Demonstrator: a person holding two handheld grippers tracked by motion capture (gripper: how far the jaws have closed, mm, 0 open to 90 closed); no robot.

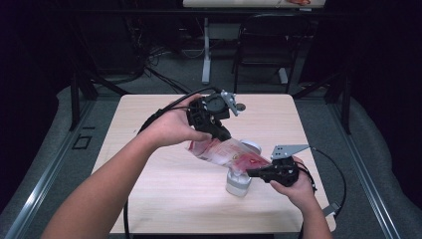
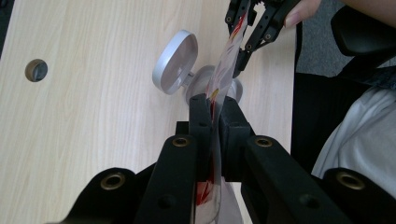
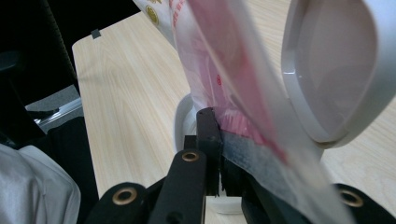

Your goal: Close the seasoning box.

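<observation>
Dark room with a chair [image 1: 263,42] beyond the far edge of a pale wooden table [image 1: 149,199]. Left gripper [image 1: 224,135] angled down, right gripper [image 1: 251,173] level, each clamped on a clear red-printed bag [image 1: 226,153] stretched between them above a white lidded container [image 1: 238,183] near the right edge.

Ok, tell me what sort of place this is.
Probably a lab or recording workspace, not a home: a bare light-wood table on grey carpet, a height-adjustable desk leg with loose cables behind, a black chair, and dark curtains around.
</observation>
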